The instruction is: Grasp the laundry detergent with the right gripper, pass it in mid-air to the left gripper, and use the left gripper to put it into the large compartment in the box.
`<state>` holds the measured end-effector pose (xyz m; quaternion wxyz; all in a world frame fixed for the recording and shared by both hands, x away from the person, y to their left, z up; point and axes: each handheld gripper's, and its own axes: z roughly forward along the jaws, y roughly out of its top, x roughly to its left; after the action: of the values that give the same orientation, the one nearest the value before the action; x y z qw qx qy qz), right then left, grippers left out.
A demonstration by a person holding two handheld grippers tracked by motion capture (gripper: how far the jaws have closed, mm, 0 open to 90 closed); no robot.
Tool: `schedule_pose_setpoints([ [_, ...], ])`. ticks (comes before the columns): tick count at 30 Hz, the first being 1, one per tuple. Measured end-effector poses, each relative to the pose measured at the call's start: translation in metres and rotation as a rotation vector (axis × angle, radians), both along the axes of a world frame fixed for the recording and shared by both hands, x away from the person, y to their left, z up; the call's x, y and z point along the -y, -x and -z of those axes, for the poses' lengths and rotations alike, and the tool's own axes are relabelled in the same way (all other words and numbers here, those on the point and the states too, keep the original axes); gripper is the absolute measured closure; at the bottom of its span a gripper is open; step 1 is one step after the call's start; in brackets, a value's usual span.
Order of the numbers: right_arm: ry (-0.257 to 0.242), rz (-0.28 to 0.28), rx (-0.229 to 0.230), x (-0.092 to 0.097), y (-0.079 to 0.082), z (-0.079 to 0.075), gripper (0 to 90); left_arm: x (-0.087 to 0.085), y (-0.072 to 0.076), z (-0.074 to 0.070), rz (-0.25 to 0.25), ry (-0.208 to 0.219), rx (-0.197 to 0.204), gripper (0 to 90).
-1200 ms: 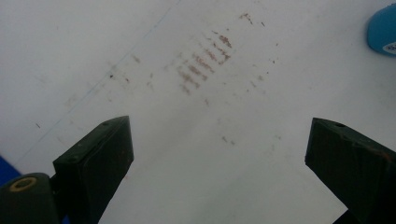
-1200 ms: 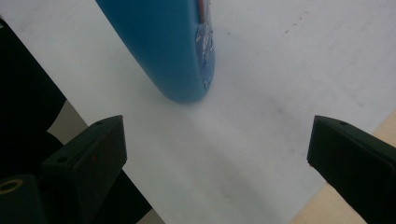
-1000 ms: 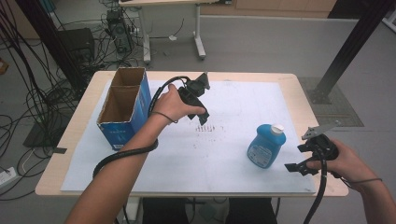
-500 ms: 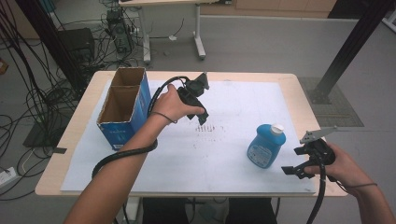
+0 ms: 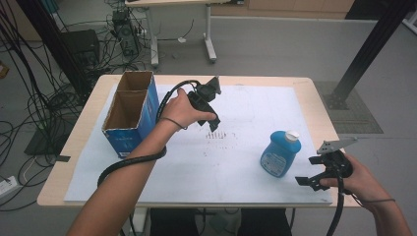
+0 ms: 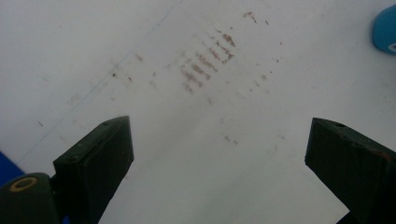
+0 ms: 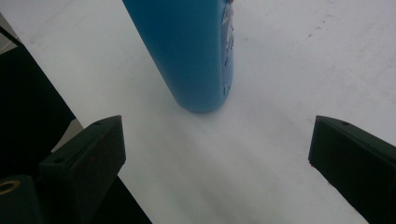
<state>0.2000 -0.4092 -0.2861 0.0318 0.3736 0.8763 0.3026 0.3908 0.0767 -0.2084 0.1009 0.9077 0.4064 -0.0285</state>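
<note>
A blue bottle (image 5: 278, 154) with a white cap stands upright on the white paper at the right of the table. My right gripper (image 5: 308, 170) is open just right of it, near the front edge, and holds nothing. In the right gripper view the bottle (image 7: 187, 51) stands a short way beyond the wide-apart jaws of the right gripper (image 7: 215, 154). My left gripper (image 5: 210, 121) hovers over the middle of the paper. Its jaws point down, and the left gripper (image 6: 219, 158) is open and empty above some brown marks (image 6: 205, 60).
An open-topped blue cardboard box (image 5: 129, 110) stands at the table's left, close to my left forearm. The white paper sheet (image 5: 246, 162) covers most of the wooden table (image 5: 314, 93). Cables, a desk leg and a black post lie on the floor beyond.
My right gripper has drifted slightly left and toward the front edge, staying open beside the bottle. The left gripper and the bottle have not moved.
</note>
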Motion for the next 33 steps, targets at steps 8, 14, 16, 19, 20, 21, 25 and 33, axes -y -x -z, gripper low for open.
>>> schedule_pose_setpoints([
  [8,-0.025,-0.005,0.029,0.003,0.004,0.005,3.9,-0.001,0.0,-0.002,0.002,0.006,0.002,8.3],
  [14,-0.03,-0.006,0.054,0.003,0.007,0.01,3.8,-0.001,0.0,0.0,-0.004,0.0,0.007,8.4],
  [16,-0.041,-0.008,0.064,0.004,0.008,0.013,3.7,0.0,0.001,0.001,-0.004,-0.002,0.008,8.4],
  [19,-0.054,-0.01,0.078,0.004,0.011,0.018,3.7,-0.001,0.0,0.003,-0.004,-0.002,0.008,8.3],
  [20,-0.062,-0.01,0.083,0.005,0.012,0.02,3.7,-0.001,0.0,0.003,-0.004,-0.001,0.006,8.3],
  [21,-0.066,-0.011,0.084,0.005,0.012,0.021,3.6,-0.001,0.0,0.003,-0.004,-0.001,0.006,8.3],
  [25,-0.085,-0.01,0.097,0.007,0.016,0.028,3.5,0.001,0.0,0.004,-0.001,-0.01,0.004,8.3],
  [33,-0.118,0.003,0.121,0.009,0.023,0.041,3.1,0.002,-0.001,0.002,0.002,-0.018,0.005,8.4],
])
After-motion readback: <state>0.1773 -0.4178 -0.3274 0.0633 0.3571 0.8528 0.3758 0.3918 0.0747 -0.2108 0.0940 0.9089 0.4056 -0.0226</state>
